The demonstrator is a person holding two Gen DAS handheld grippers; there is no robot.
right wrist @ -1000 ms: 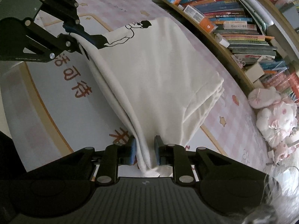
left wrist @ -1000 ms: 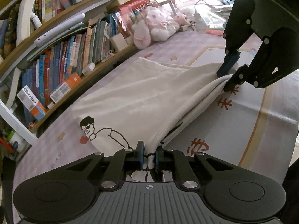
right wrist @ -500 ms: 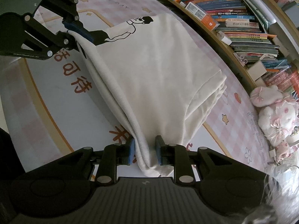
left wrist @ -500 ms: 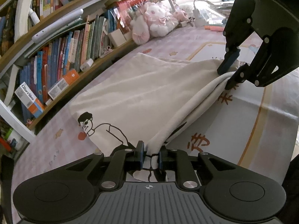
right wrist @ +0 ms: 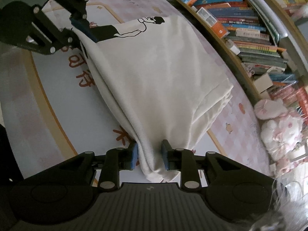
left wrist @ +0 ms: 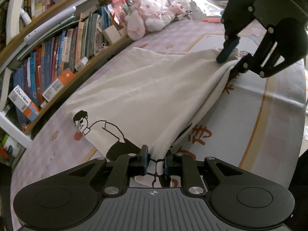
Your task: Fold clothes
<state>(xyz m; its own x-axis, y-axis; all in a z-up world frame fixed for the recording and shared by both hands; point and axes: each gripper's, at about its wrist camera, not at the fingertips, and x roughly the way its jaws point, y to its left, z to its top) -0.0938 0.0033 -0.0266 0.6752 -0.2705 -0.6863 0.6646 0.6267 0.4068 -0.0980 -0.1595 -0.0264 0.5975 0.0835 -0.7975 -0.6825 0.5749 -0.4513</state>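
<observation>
A cream T-shirt (left wrist: pixel 146 88) with a black line drawing of a man (left wrist: pixel 90 127) lies on a pink patterned mat (left wrist: pixel 259 119). My left gripper (left wrist: pixel 155 163) is shut on the near edge of the shirt by the drawing. My right gripper (right wrist: pixel 149 155) is shut on the bunched edge at the other end. Both hold that edge lifted, with the cloth stretched between them. In the right wrist view the shirt (right wrist: pixel 154 73) shows a folded sleeve (right wrist: pixel 217 104). The left gripper (right wrist: pixel 77 32) also shows there, and the right gripper (left wrist: pixel 231 57) shows in the left wrist view.
A low wooden bookshelf (left wrist: pixel 57 61) packed with books runs along the far side of the mat. Pink and white plush toys (left wrist: pixel 148 17) sit at its end, also in the right wrist view (right wrist: pixel 279 127). Cables and clutter (left wrist: pixel 200 5) lie beyond the mat.
Both grippers have carried the held shirt edge a little toward the bookshelf. The jaws of both stand slightly wider around the cloth than a second ago.
</observation>
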